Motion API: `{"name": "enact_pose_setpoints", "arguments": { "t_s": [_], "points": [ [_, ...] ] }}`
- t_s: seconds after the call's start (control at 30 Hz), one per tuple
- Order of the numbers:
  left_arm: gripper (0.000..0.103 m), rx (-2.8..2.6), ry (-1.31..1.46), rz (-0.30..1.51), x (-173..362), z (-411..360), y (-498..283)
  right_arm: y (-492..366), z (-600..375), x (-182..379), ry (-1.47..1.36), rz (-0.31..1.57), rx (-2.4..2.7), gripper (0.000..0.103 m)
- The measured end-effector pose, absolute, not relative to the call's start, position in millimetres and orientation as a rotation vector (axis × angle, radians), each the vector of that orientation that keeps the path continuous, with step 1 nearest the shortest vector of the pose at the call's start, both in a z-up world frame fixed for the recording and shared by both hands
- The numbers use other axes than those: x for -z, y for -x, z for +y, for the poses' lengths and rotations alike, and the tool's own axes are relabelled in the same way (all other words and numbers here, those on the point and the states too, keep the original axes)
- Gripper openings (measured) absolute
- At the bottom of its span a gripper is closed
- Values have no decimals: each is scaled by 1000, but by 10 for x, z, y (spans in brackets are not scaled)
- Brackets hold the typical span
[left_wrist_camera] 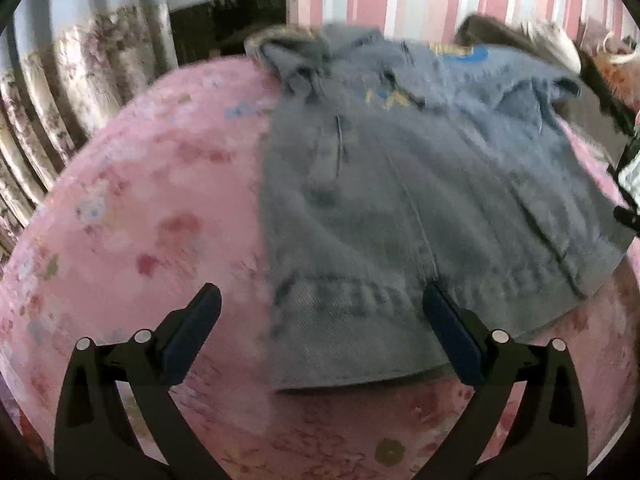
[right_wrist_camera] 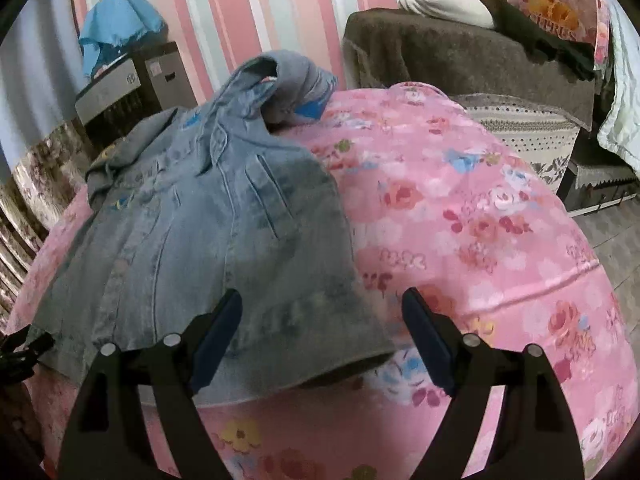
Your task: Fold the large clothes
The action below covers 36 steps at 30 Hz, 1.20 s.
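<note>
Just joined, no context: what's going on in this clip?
A person holds a two-finger gripper in each hand over a denim jacket spread on a pink floral bedspread. The left gripper and right gripper are both open, poised at the jacket's near hem. Neither grips any fabric, and no fold looks made yet.

The jacket (right_wrist_camera: 224,216) lies on the bedspread (right_wrist_camera: 460,216) — its hem nearest both cameras, collar at the far edge.

Bedroom: floral bedspread (right_wrist_camera: 460,208), striped wallpaper (right_wrist_camera: 260,8)
</note>
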<state>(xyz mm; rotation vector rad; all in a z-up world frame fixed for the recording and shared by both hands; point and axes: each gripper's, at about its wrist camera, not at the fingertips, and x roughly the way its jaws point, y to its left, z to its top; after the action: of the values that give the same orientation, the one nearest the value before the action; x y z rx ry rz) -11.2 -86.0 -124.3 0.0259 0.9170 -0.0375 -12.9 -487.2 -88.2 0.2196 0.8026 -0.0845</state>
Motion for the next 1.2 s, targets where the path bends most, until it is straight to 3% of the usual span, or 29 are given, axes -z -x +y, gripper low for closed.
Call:
{"name": "enact_pose_setpoints", "arguments": {
  "t_s": [0.03, 0.1, 0.13, 0.17, 0.2, 0.23, 0.27, 0.47, 0.63, 0.67, 0.7, 0.73, 0.77, 0.8, 0.93, 1.1, 1.2],
  "points": [
    [100, 36, -23, 923, 1250, -862, 99, 129, -4857, 916, -216, 821, 82, 80],
    [100, 36, -10, 939, 1262, -855, 47, 135, -4845, 966, -225, 843, 81, 49],
    [99, 40, -4, 942, 1266, -852, 20, 141, -4836, 980, -225, 852, 86, 45],
    [87, 56, 3, 942, 1274, -862, -12, 179, -4824, 955, -213, 838, 97, 31],
    [62, 56, -17, 925, 1254, -895, -27, 207, -4803, 927, -217, 828, 84, 16],
    [44, 72, -18, 911, 1228, -904, -34, 236, -4777, 894, -231, 819, 59, 11],
    [15, 77, -35, 894, 1190, -910, -37, 265, -4750, 865, -228, 814, 54, 10],
    [9, 96, -55, 756, 737, -689, 195, 689, -4486, 389, -223, 706, -62, 8],
    [11, 140, -56, 681, 181, -395, 701, 1274, -4388, -22, -223, 634, -151, 13],
    [19, 156, -87, 705, 186, -386, 755, 1338, -4402, -26, -223, 652, -152, 27],
    [31, 147, -90, 711, 200, -338, 804, 1359, -4415, -13, -213, 676, -142, 59],
    [43, 121, -88, 705, 207, -283, 829, 1384, -4443, -19, -193, 681, -110, 74],
    [68, 97, -85, 699, 207, -221, 846, 1442, -4495, -69, -169, 631, -45, 78],
    [77, 81, -72, 694, 194, -151, 846, 1451, -4544, -108, -167, 614, -28, 78],
    [80, 26, -21, 631, 28, 103, 718, 1345, -4636, -352, -206, 519, 2, 78],
    [94, -19, -1, 549, -78, 118, 391, 802, -4290, -439, -150, 476, 36, 81],
    [97, -16, 25, 534, -37, 85, 117, 422, -3942, -419, -124, 484, -30, 83]
  ]
}}
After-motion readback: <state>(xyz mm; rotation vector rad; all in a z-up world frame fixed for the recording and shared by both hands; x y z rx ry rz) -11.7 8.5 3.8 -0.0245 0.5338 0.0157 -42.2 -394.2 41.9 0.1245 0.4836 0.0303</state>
